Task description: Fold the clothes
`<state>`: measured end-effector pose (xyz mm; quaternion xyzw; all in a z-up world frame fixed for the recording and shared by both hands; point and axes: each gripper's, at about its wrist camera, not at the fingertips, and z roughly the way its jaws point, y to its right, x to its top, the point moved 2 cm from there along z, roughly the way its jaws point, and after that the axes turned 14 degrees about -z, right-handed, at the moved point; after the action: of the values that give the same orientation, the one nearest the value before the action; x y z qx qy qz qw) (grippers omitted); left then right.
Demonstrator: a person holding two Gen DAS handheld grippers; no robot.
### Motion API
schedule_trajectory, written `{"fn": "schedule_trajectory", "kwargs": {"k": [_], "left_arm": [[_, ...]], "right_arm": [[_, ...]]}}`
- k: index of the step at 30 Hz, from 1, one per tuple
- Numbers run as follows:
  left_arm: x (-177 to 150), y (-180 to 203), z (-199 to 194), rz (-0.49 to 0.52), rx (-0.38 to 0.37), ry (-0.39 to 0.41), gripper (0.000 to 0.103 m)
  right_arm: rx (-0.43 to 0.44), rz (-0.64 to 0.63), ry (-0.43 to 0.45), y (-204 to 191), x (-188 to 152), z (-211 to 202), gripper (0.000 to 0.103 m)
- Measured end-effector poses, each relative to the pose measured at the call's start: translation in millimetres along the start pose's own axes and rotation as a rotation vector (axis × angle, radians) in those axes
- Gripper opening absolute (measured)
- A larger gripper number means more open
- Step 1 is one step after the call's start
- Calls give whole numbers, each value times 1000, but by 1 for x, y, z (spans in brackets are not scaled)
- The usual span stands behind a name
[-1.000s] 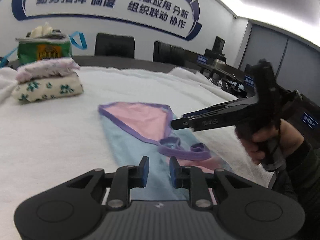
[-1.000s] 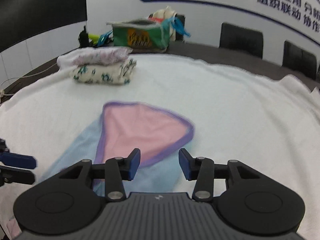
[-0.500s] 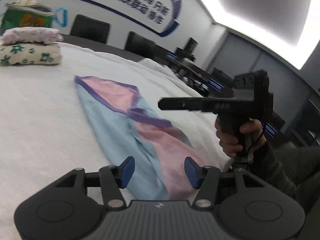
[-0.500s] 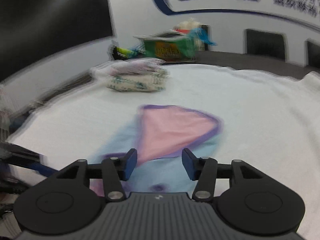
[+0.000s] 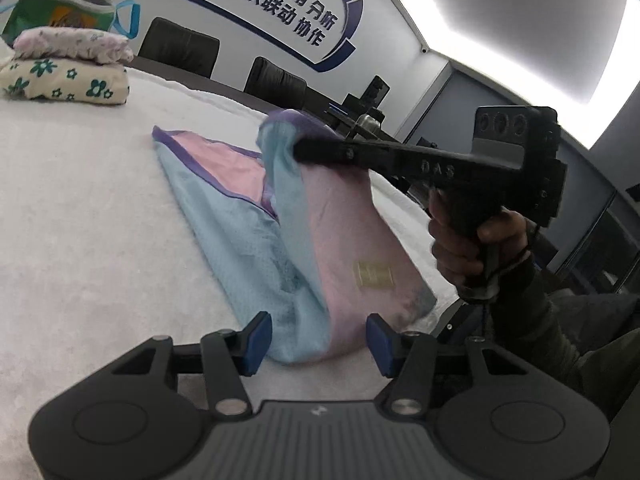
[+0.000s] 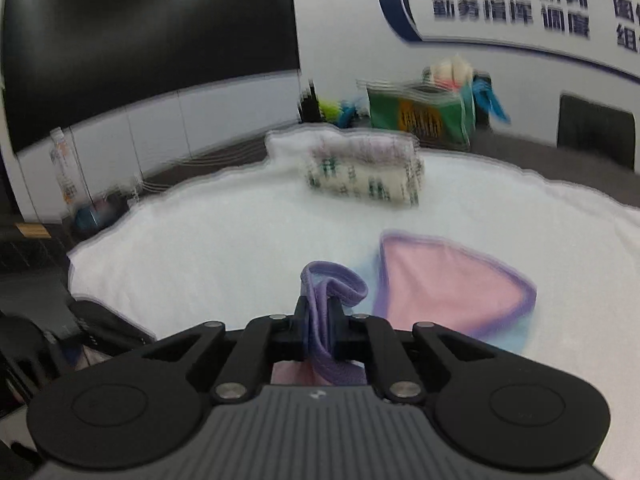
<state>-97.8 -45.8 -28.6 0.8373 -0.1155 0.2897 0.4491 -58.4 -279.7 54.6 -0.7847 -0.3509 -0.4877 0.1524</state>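
Note:
A light-blue and pink garment (image 5: 280, 248) with purple trim lies on the white blanket (image 5: 80, 220). My right gripper (image 6: 318, 320) has its jaws closing tight on the garment's purple strap (image 6: 340, 284). In the left wrist view its tip (image 5: 298, 148) holds that edge up, so the pink side hangs like a tent. My left gripper (image 5: 318, 338) is low at the garment's near end. Its jaws are closing, with the folded near corner between the blue pads (image 5: 256, 336) and a gap on both sides.
Two folded floral garments (image 5: 68, 76) are stacked at the far left, with a green bag (image 5: 60, 12) behind them. Black chairs (image 5: 180, 52) line the table's far edge. A person's hand (image 5: 468, 240) grips the right handle near the right edge of the blanket.
The right gripper shut on the purple strap and lifted it, raising the garment's pink side. The left gripper opened wider and came down to the garment's near end.

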Motion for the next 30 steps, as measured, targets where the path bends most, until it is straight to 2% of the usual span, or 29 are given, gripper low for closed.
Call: {"fn": "schedule_trajectory", "kwargs": {"k": [2, 3, 6, 7, 8, 9, 11, 13, 14, 16, 19, 21, 24, 30], "left_arm": [[0, -3, 1, -21, -4, -7, 19], [0, -5, 3, -44, 6, -18, 0], [-1, -10, 0, -90, 22, -21, 2], [-2, -8, -3, -84, 24, -13, 2], [-2, -6, -7, -78, 25, -6, 2], [-3, -4, -9, -71, 24, -7, 2], [-4, 1, -13, -40, 30, -12, 2], [-5, 6, -19, -5, 39, -13, 12], [-5, 8, -22, 10, 41, -11, 15], [-1, 10, -29, 17, 29, 5, 34], [13, 17, -32, 43, 34, 76, 45], [24, 23, -22, 71, 101, 120, 51], [42, 26, 1, 49, 210, 127, 52], [74, 24, 39, 29, 305, 114, 52]], "right_arm": [[-6, 24, 1, 6, 0, 6, 8], [-4, 37, -10, 8, -1, 12, 8], [-25, 37, -93, 11, -14, 35, 9], [-63, 23, -132, 10, -19, 42, 12], [-99, 12, -161, 9, -23, 46, 21], [-117, 0, -167, 8, -25, 45, 24], [-143, -10, -123, 7, -23, 27, 44], [-171, 4, -65, 9, -20, 1, 56], [-191, 23, -43, 13, -20, -12, 58], [-222, 85, -44, 20, -27, -34, 59], [-277, 162, -79, 27, -45, -52, 59], [-320, 199, -100, 32, -56, -60, 59], [-350, 256, -87, 39, -61, -68, 59], [-380, 260, -60, 38, -58, -76, 59]]}}
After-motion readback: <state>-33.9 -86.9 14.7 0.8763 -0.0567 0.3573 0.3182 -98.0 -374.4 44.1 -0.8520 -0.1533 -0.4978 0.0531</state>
